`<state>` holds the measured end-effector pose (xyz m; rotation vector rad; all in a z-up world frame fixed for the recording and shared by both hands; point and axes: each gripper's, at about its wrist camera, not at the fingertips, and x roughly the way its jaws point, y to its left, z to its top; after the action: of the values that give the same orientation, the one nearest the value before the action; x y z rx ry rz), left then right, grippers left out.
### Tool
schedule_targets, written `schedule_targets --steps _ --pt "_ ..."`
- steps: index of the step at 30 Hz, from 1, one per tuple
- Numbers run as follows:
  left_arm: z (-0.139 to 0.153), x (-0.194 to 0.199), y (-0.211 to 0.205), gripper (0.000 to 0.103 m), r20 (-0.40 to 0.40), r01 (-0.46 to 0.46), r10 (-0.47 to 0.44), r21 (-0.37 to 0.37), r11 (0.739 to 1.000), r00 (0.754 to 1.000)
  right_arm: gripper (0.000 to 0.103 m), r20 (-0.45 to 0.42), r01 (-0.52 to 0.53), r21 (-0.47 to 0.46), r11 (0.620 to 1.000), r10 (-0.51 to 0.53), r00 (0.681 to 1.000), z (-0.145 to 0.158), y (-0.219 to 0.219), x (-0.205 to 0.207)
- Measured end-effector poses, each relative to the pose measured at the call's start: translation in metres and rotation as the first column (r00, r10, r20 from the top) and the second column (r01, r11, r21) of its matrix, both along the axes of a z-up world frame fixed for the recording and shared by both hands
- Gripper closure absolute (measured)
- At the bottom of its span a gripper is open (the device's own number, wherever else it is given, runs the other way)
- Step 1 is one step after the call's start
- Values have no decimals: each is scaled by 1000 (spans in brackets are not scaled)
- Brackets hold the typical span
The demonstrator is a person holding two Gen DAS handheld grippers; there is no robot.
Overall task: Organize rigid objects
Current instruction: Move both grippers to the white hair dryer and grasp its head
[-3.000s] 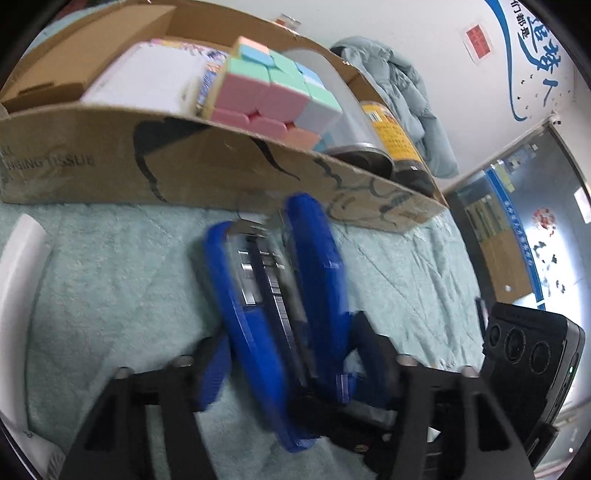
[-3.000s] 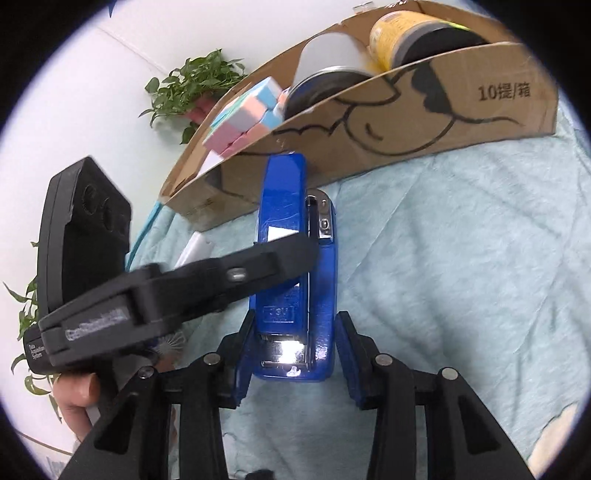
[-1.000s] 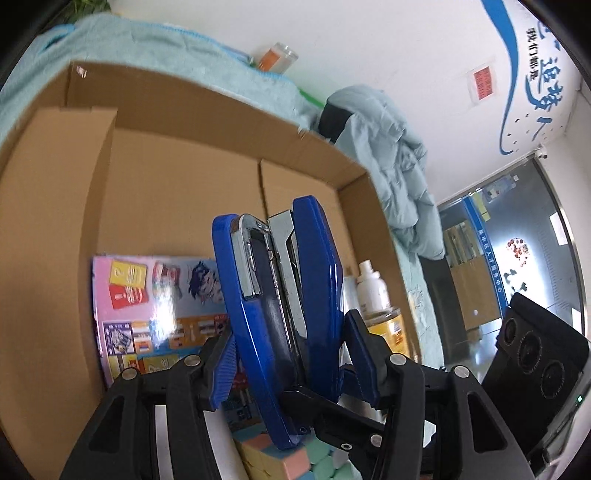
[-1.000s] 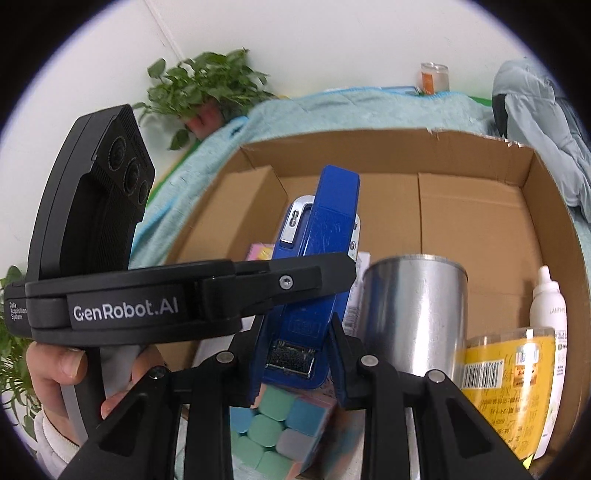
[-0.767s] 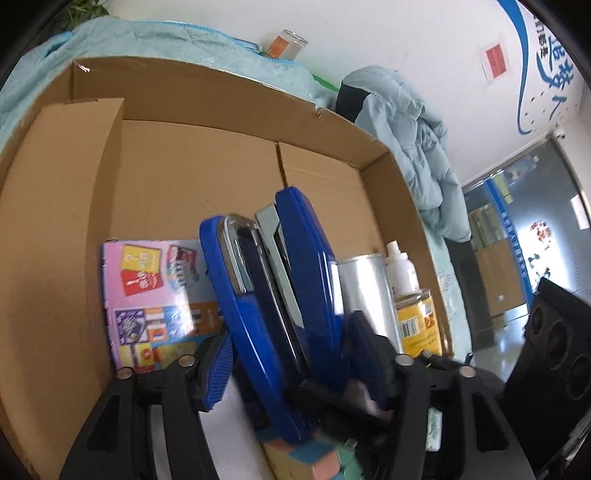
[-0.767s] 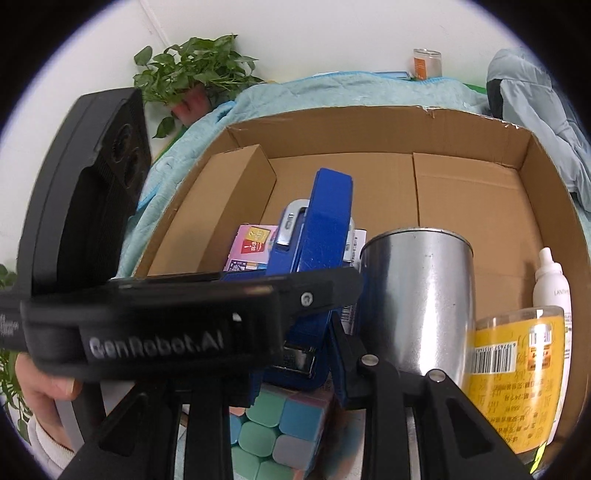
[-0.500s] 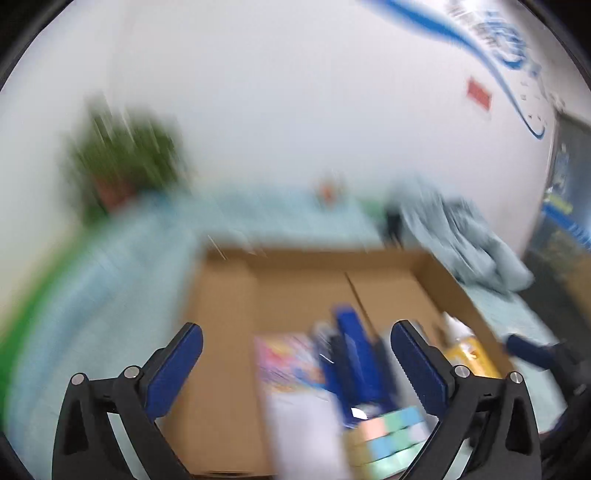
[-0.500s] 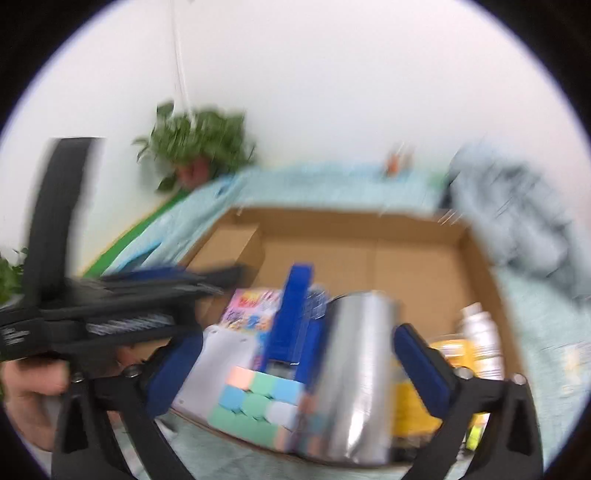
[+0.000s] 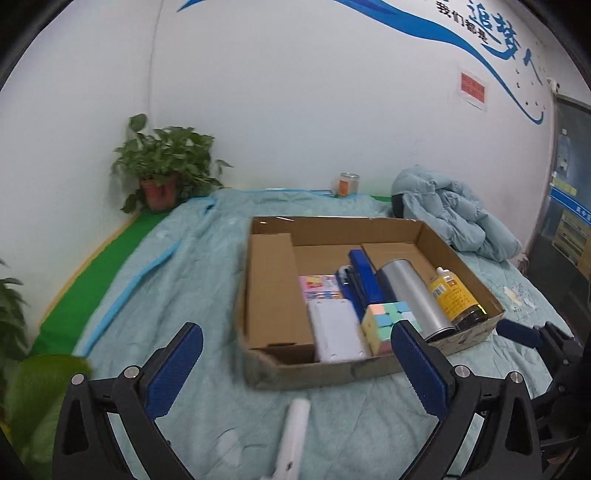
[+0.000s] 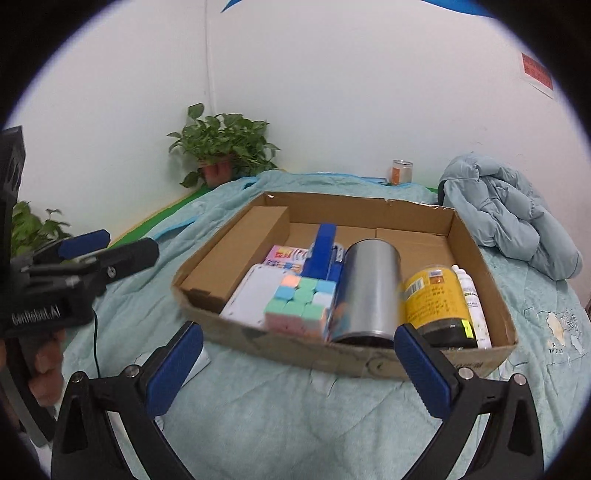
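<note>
While both grippers stand apart and empty, 1 white stick (image 9: 293,432) lies near, between the left gripper (image 9: 295,369) fingers, long axis running near-to-far, short of the box (image 9: 317,365).

We read "GenRobot.AI", somewhat blurred, on the left gripper (image 10: 84,242); blue wall characters (image 9: 495,27) stay illegible to us.

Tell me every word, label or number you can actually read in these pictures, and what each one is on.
"GenRobot.AI", blurred but legible: side of the left gripper.
Blue Chinese characters on the wall: too cut off and blurred to read.
Red wall notice: too small.
Yellow bottle label: barcode and print, too blurred.
Pink card: unreadable.
Cardboard box front: print, unreadable.
</note>
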<state>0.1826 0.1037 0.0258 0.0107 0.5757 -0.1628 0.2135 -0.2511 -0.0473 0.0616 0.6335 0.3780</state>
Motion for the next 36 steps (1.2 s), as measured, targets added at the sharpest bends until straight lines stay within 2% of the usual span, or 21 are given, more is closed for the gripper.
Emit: schedule_targets --steps 3,5,7,8,9,10,13,15,16,17,18,19,22,25,28,31,33,36 --pt "33 -29 18 0 32 -49 47 61 997 998 0 -13 -45 45 998 46 999 3 -2 -16" --pt "43 -40 20 0 30 -39 35 161 986 999 0 -26 -82 92 992 85 996 3 -4 -31" --pt "28 -42 16 0 -28 -8 16 270 963 999 0 -58 -101 134 986 109 992 -3 -3 -41" --pt "19 -39 16 0 -62 10 8 275 962 998 0 -87 -125 163 979 141 986 -10 0 -48" --pt "1 -35 17 0 -130 36 -2 259 965 991 0 -109 -153 178 972 174 979 -17 4 -54" --pt "-23 -29 19 0 -229 57 -4 224 973 973 0 -129 -183 189 965 209 969 -24 9 -60" --pt "-93 -18 25 2 -423 87 -23 133 987 906 0 -192 -231 205 951 270 943 -48 19 -75" --pt "-127 -15 29 9 -497 75 -32 68 995 867 0 -233 -234 218 948 283 930 -61 19 -80" --pt "-140 -17 32 14 -522 74 -67 -6 997 851 0 -244 -229 219 948 281 928 -64 18 -82" --pt "-147 -17 32 26 -544 72 -88 -51 996 835 0 -250 -219 217 951 271 929 -67 17 -83" --pt "-152 -19 31 31 -562 70 -105 -84 994 821 0 -254 -210 217 953 263 931 -69 15 -84" --pt "-154 -22 27 35 -568 75 -126 -111 991 814 0 -258 -202 222 954 257 931 -70 13 -85" --pt "-155 -30 15 35 -568 60 -120 -123 991 814 0 -263 -196 232 953 256 930 -73 6 -85" --pt "-154 -41 -8 35 -589 65 -180 -211 975 788 0 -262 -197 217 956 252 932 -79 -2 -89" --pt "-149 -48 -42 35 -589 100 -234 -251 963 774 0 -275 -186 213 959 242 931 -84 -17 -94" --pt "-152 -57 -81 35 -595 142 -325 -334 932 735 0 -273 -170 188 967 218 937 -87 -34 -101" --pt "-151 -62 -96 31 -592 143 -371 -395 907 716 0 -266 -163 173 971 206 942 -87 -43 -104" --pt "-140 -61 -111 26 -548 165 -435 -472 866 715 0 -244 -155 145 977 187 952 -82 -54 -111"
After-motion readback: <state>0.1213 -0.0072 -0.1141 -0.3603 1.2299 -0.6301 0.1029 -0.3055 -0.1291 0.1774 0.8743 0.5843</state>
